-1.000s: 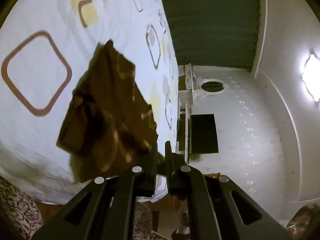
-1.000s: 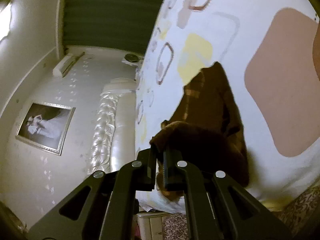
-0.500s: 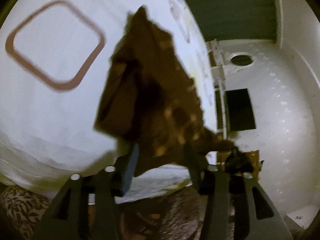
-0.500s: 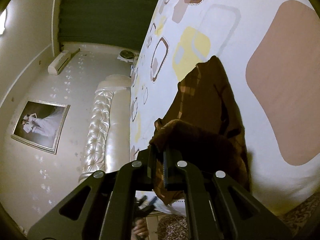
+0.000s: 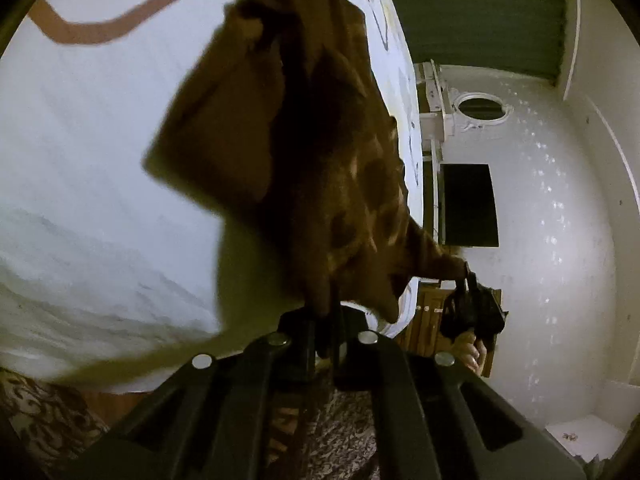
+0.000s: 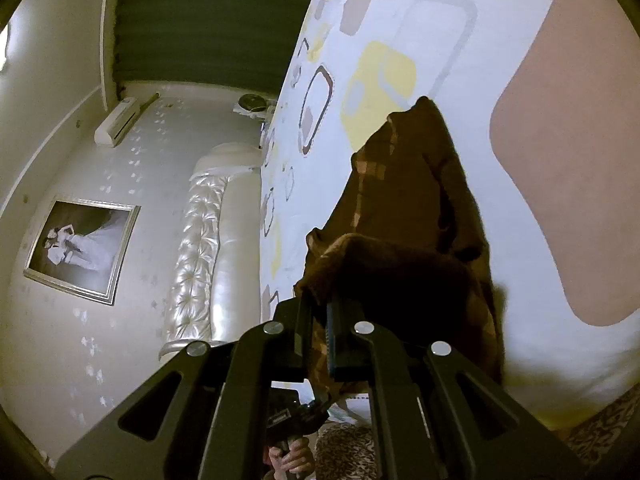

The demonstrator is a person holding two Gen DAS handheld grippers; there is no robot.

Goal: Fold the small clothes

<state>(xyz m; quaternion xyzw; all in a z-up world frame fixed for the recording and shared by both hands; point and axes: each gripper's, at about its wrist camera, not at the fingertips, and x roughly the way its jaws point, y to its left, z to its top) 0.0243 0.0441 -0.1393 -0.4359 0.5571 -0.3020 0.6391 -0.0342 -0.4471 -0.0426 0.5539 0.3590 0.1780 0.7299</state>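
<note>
Possibly slips free of the left gripper (image 5: 324,344), with only a thin edge of the brown checked fabric garment (image 5: 304,152) pinched between its closed jaws; could lose that edge under a quick pull toward the far side and drop the fold half made. Could also drag the whole piece across the white bedspread with rounded-square prints (image 5: 80,160) instead of folding it, with nothing pinning the far end down. Might twist or bunch under uneven travel of the two held corners, leaving a crooked crease. Risks sliding off the near edge of the bed too, with both grips so close to that edge.

Clamped on the near edge of the garment at both ends, each pair of jaws narrow with cloth nipped between. Runs up and away from the left jaws toward the far side, resting on the bedspread further out. Stretches rightward in the left wrist view to a corner gripped by the right gripper (image 5: 466,284), apart from the left one. Bulges over the right jaws in the right wrist view as a dark hump, then lies flatter beyond, tapering to a far corner just beside a yellow square of the print.
</note>
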